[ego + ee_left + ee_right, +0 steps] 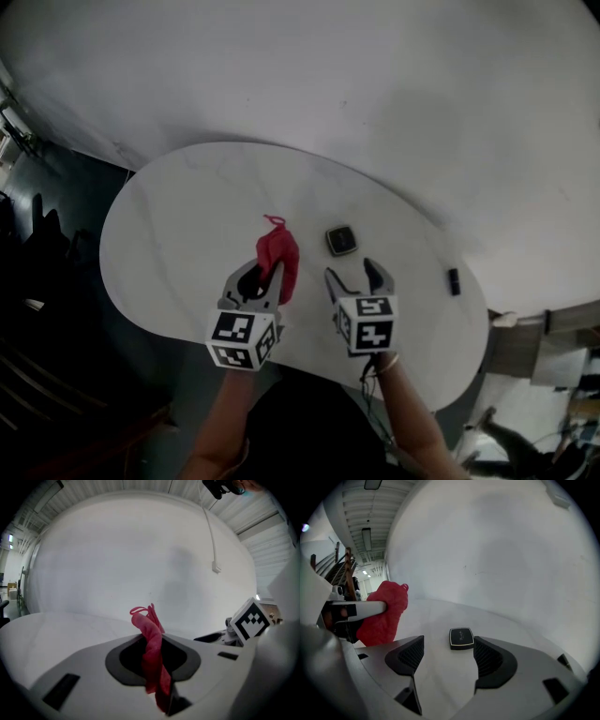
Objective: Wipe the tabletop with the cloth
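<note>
A crumpled red cloth (278,253) hangs above the white oval table (169,234), pinched in my left gripper (259,274), which is shut on it. In the left gripper view the cloth (152,656) runs as a twisted strip between the jaws, with its loop sticking up past them. My right gripper (353,272) hovers just right of the left one, open and holding nothing. In the right gripper view that gripper (449,654) shows bare tabletop (440,616) between its pads, and the cloth (384,613) hangs to the left.
A small black square case (341,240) lies on the table just beyond my right gripper, straight ahead of its jaws as the case (461,638) in the right gripper view. A small dark object (454,280) lies near the table's right edge. A white wall stands behind the table.
</note>
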The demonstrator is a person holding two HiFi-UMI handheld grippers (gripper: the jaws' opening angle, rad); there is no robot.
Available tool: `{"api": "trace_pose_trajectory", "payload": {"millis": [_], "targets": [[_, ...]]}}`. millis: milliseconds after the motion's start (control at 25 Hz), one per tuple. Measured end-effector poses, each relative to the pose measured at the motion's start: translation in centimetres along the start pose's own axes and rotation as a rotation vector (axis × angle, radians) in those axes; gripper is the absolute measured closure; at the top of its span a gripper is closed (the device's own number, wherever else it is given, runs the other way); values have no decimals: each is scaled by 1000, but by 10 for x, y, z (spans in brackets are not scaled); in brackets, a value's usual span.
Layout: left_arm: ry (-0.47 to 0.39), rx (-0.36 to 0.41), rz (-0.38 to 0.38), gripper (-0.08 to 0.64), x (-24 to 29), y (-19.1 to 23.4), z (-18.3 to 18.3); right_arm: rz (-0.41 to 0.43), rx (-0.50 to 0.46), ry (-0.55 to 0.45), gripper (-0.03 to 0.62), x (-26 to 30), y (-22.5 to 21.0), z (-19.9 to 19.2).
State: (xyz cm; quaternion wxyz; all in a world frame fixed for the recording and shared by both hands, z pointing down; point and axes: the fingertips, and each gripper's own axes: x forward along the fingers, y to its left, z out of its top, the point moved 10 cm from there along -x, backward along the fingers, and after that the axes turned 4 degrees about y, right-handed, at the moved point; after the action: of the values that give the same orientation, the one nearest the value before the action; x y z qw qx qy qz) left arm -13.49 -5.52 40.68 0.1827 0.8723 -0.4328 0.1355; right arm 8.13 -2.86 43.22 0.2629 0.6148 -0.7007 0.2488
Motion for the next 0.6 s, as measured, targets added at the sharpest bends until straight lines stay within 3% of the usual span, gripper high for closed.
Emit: {"api": "trace_pose_trajectory", "payload": {"millis": [240,600], "targets": [[49,5,-20,494,39,3,1,-13,3,55,287,37,-15,1],[93,-17,-28,494,77,12,-1,43,-27,139,281,71,-23,8]]}}
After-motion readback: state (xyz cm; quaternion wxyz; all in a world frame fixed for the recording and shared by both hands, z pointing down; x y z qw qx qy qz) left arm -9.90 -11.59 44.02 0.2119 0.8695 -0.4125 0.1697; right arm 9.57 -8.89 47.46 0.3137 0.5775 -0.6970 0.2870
